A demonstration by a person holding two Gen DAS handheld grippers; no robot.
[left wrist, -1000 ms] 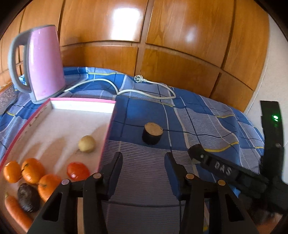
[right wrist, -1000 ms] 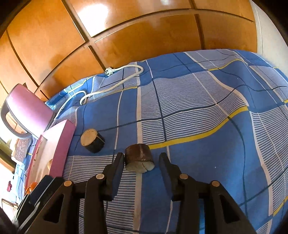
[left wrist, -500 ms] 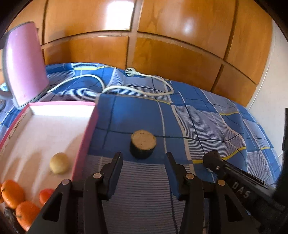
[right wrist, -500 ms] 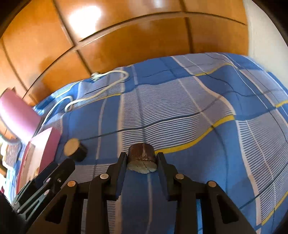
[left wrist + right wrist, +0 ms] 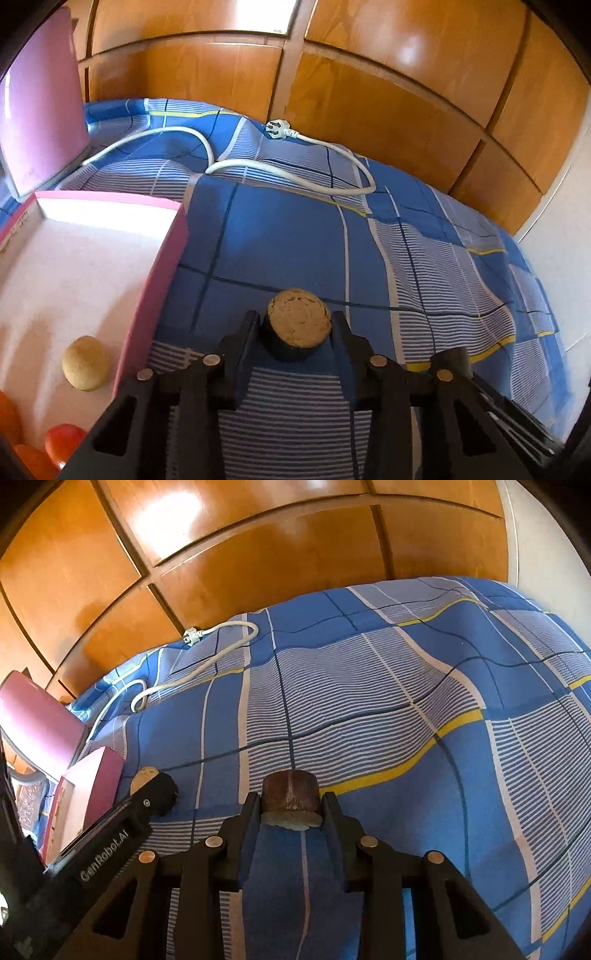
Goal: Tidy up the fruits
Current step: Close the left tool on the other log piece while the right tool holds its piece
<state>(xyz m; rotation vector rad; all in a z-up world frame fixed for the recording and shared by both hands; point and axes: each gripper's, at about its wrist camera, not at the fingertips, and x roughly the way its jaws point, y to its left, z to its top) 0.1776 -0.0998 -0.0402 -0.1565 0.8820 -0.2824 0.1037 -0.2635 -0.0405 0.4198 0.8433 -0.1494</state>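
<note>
A dark round chunk with a tan cut face [image 5: 298, 317] stands on the blue checked cloth [image 5: 280, 240], just right of the pink tray [image 5: 162, 266]. My left gripper [image 5: 295, 323] has its jaws closing around it, and both pads touch its sides. A second, brown chunk [image 5: 290, 790] lies on its side further right, with my right gripper [image 5: 290, 805] shut on it. In the right wrist view the left gripper [image 5: 151, 794] covers most of the dark chunk [image 5: 142, 777]. The tray holds a tan round fruit [image 5: 85, 363], a red one [image 5: 62, 441] and oranges [image 5: 7, 417].
A pink kettle [image 5: 40, 110] stands behind the tray at the left. Its white cord and plug [image 5: 295, 171] snake across the cloth at the back. Wooden wall panels [image 5: 369, 92] close off the far side. Open cloth [image 5: 443, 738] stretches to the right.
My left gripper came forward and to the right onto the dark chunk, and its jaws narrowed around it. The right gripper's jaws closed onto the brown chunk and it stayed about where it was.
</note>
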